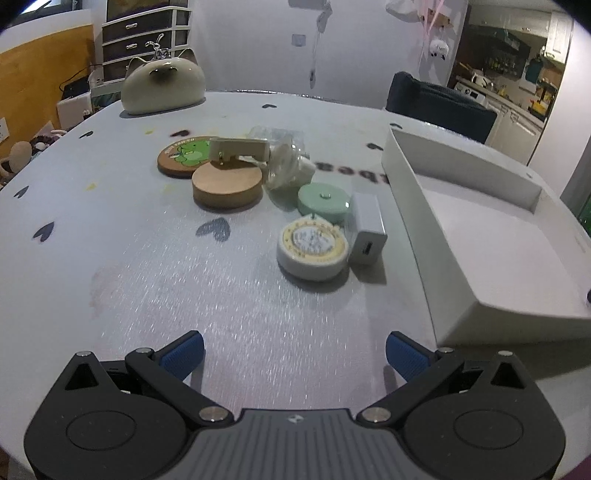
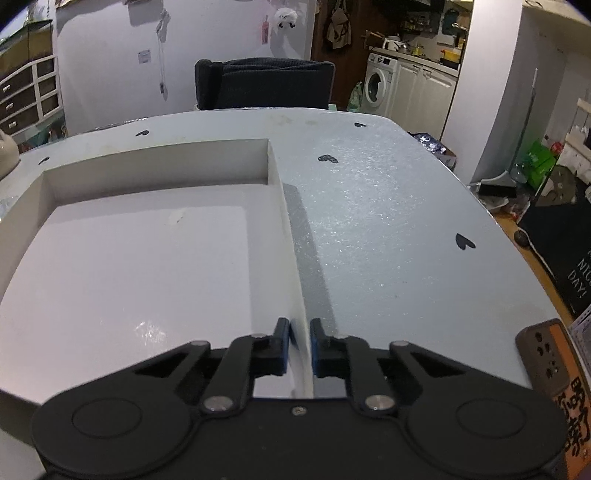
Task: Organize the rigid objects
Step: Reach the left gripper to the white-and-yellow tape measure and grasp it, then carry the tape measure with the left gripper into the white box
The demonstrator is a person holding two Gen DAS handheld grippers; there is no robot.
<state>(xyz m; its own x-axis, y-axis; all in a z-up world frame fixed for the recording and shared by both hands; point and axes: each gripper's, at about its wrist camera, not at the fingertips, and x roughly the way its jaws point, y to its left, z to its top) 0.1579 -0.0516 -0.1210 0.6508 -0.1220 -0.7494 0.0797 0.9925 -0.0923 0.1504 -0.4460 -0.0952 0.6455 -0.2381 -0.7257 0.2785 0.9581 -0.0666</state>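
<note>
Left gripper (image 1: 294, 354): jaws wide, holding nothing, low over the table (image 1: 147, 277). Right gripper (image 2: 299, 345): jaws narrow, clamped on the right wall of the white box (image 2: 291, 236). Round timer (image 1: 312, 248), white adapter (image 1: 365, 229), green disc (image 1: 324, 198) and wooden puck (image 1: 227, 185) lie clustered left of the box

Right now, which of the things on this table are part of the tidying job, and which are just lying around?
Part of the job:
white box, gripped at its wall by the right gripper
round timer
white charger
green disc
wooden disc
frog coaster
left gripper, open

Just lying about:
cat-shaped ceramic
dark chair
drawer unit
</note>
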